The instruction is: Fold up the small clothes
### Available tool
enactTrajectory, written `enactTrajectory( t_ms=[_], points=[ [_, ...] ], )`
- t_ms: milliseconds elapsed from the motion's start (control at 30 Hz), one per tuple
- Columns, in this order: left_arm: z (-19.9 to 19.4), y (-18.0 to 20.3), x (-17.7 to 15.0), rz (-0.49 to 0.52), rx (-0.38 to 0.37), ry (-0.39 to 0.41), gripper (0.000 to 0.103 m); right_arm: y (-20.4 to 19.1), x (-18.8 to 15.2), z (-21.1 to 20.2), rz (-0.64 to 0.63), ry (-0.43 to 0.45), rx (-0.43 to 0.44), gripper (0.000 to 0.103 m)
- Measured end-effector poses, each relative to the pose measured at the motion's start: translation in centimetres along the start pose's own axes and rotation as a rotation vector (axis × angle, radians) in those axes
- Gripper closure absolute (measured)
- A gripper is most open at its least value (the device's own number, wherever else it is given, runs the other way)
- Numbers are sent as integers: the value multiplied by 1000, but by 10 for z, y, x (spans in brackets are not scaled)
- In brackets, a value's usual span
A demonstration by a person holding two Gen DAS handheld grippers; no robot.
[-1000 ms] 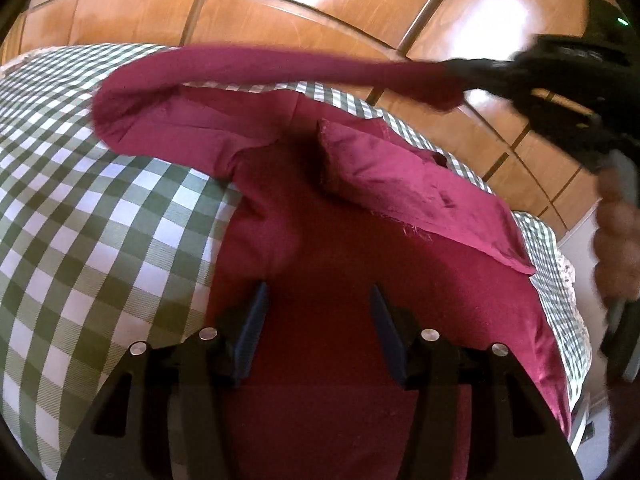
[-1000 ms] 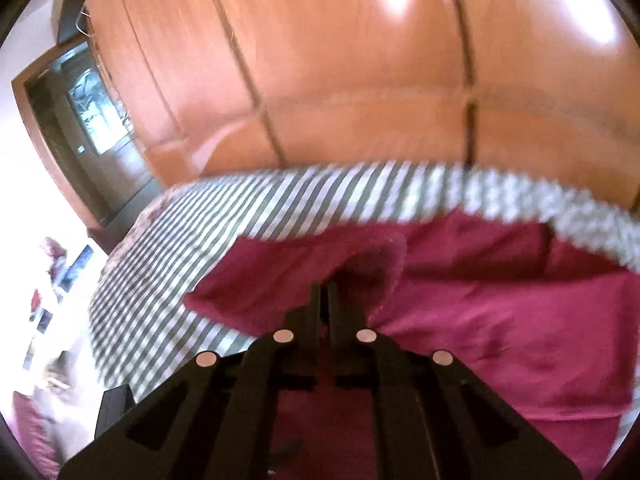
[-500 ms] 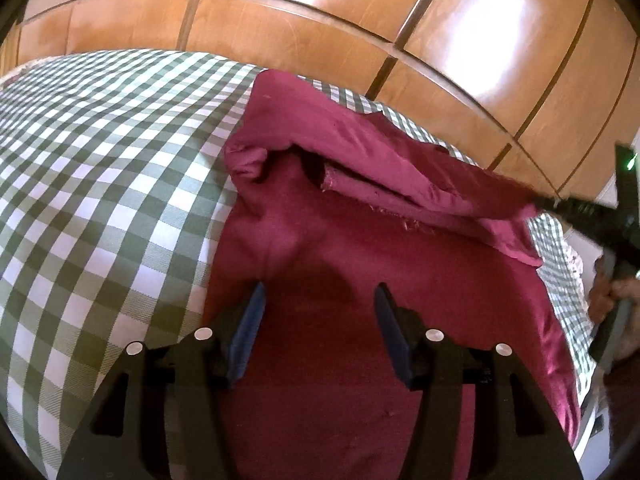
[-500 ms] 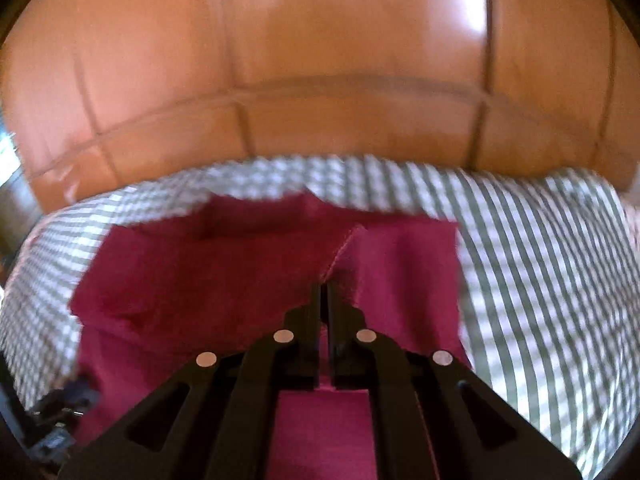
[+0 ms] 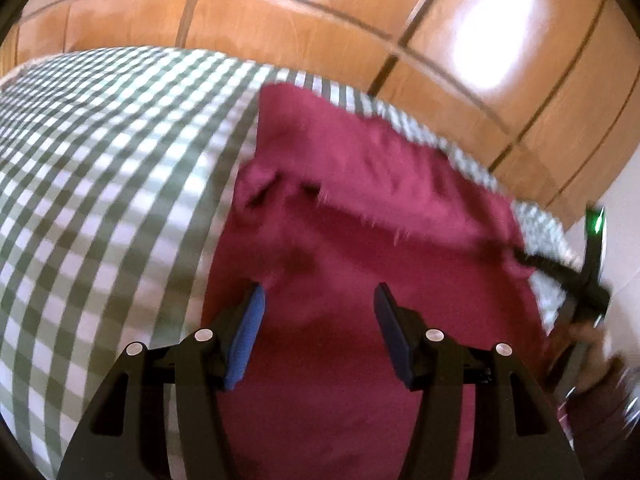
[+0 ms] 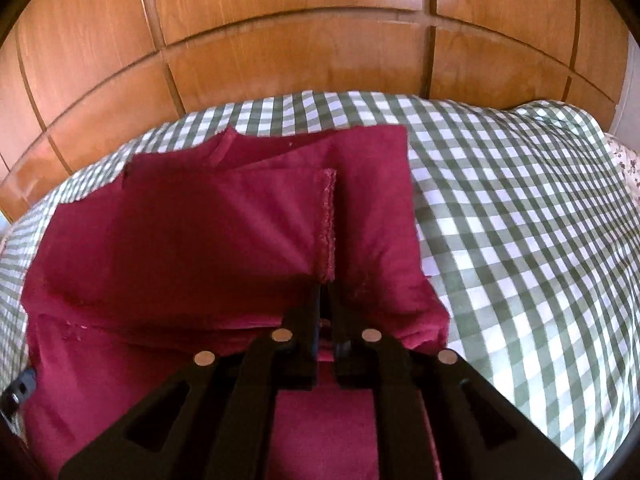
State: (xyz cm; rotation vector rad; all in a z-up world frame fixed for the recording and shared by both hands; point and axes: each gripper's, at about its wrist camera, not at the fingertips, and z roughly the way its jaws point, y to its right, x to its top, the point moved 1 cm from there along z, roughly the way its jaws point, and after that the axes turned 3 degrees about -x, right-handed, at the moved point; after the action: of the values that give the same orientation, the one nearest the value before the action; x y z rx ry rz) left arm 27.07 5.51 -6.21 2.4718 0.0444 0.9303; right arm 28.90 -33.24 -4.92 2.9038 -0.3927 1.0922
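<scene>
Wood-panelled wardrobe doors are filling the background, and the whole job is sitting on a bed with a green-and-white checked bedspread. I'm working the maroon garment, which is lying spread on that bedspread, partly folded, one flap laid over the body with its raw hemmed edge running up the middle.

My right tongs are pressed together, pinching the near end of that flap edge. My left tongs are spread wide and hovering over the garment's lower body, gripping nothing.

Handling-wise I'm reckoning it's thin, light, floppy woven cloth, so it'll sag and wrinkle the moment it's lifted, and the frayed edge looks like it could snag. I'd take it by corners or hems, not mid-panel, and drag low so the layers underneath aren't shifting. The bed looks soft, so I'm not expecting crisp creases. Left view is pretty blurry.
</scene>
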Motion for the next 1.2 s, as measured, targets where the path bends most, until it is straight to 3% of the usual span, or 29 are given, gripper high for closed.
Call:
enactTrajectory(
  t_ms=[33,100,233,267,333,400,467,567,633,833,967,1033,1133,1200],
  points=[
    [-2,0,5,-8,-12,11,47,0,1,-7,3,17,6,75],
    [-1,-2,23,-35,-53,29,47,-3,3,-18,0,48,10,71],
    [6,0,52,-67,-99,66,47,-22,13,-25,-33,82,40,53],
    [8,4,59,-62,-99,84,47,-29,15,-21,-50,78,40,53],
    [18,8,71,-50,-59,86,35,-36,17,-10,-68,57,31,52],
    [40,-2,73,-80,29,13,35,-37,11,16,-76,-9,-19,52],
    [59,-18,61,-113,39,-61,43,-29,1,30,-59,-5,-13,51],
    [56,-5,40,66,95,-37,47,-22,-6,27,-31,37,24,50],
    [51,-1,39,85,112,-40,47,-22,-8,26,-39,43,18,49],
    [26,-13,75,-25,89,45,47,-22,-9,24,-38,54,21,48],
    [44,-49,108,-210,35,-5,47,-22,-7,27,-38,56,24,48],
    [53,-54,118,-234,62,-11,47,-21,-6,27,-36,57,27,48],
    [68,-40,128,-146,141,-12,47,-22,-7,28,-35,58,28,47],
    [85,-31,129,-57,299,-26,47,-22,-7,28,-36,58,27,47]
  ],
)
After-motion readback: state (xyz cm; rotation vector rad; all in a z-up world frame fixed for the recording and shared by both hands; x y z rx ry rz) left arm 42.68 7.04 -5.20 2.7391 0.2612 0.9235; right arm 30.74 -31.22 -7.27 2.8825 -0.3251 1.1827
